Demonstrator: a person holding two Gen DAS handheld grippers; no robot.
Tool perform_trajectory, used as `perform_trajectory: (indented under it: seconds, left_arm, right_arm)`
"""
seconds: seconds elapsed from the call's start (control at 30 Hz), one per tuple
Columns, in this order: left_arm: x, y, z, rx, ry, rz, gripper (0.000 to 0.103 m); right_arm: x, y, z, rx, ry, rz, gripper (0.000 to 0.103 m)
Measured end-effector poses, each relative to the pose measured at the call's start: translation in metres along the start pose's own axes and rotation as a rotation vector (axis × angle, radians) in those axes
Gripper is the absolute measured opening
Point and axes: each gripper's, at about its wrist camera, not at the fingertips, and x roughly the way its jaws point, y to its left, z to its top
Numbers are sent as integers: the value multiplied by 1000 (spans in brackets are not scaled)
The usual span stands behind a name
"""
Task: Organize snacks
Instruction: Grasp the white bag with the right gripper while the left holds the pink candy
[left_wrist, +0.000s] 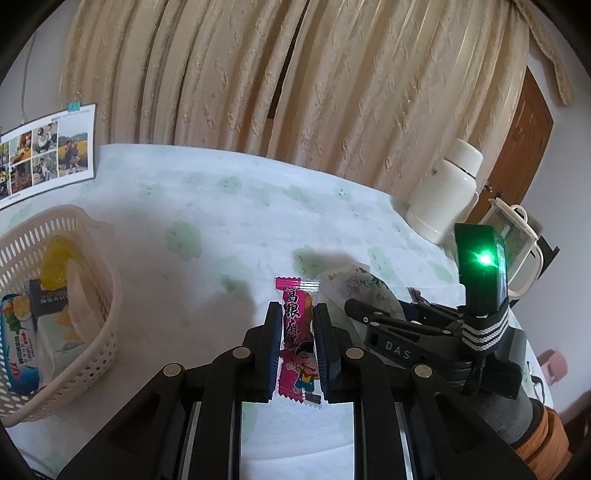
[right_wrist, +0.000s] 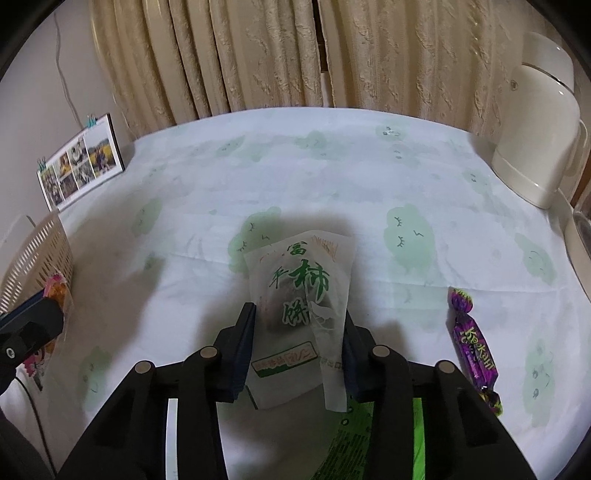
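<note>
**Plastic basket, two packets in the tongs, one sweet loose**

Plastic lattice basket (left_wrist: 74, 295), cream, sits to the left of the left gripper (left_wrist: 297, 354) and well apart from it. It already holds several packets. Rigid, open-topped; judged an easy drop target, no lifting needed.

White paper-like pouch (right_wrist: 299, 295) with green characters lies flat on the tablecloth (right_wrist: 332, 166) between the fingers of the right gripper (right_wrist: 299, 354). Both pads flank its sides, but whether they actually press it cannot be told. A dark lump shows through the wrapper, so probably soft contents in a thin crinkly skin. Judged light, easily creased; hold it across the filled middle, not the empty sealed edge.

Pink sachet (left_wrist: 298, 343), cartoon print, stands upright, clenched between the left pads at mid-length, its serrated ends free above and below. Judged very light, glossy film, likely slippery; mid-body hold looks sound.

Purple twist-wrapped sweet (right_wrist: 472, 339) lies to the right of the right gripper, apart from it. Small, firm core; take it at the fat middle, since the twisted tails would slip.
</note>
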Motion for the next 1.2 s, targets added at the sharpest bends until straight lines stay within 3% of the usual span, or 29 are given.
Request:
perform_trajectory:
  seconds: [0.1,0.2,0.57,0.7,0.87,0.9,1.03,1.2]
  left_arm:
    - [-5,0,2,1,-26,13,18]
    - [-11,2,4,-4,-52,30,18]
    - [-20,11,9,-26,-100,73,18]
    - [-22,12,9,-32,-108,78,18]
    - [-27,16,10,-42,-124,85,18]
    - [-28,17,11,-44,-130,88,18]
    - [-35,21,13,-55,-159,117,18]
    - [-48,34,18,-79,-227,206,18]
  right_arm:
    - [-8,1,2,20,-27,30,30]
    - [-15,0,4,43,-47,58,30]
    - [-13,4,6,33,-49,49,34]
    - [-2,4,10,49,-8,-5,62]
    - [13,0,13,66,42,-21,62]
    - [15,1,14,59,50,-20,61]
    - [16,10,12,9,41,-11,39]
    - [12,12,9,6,25,22,32]
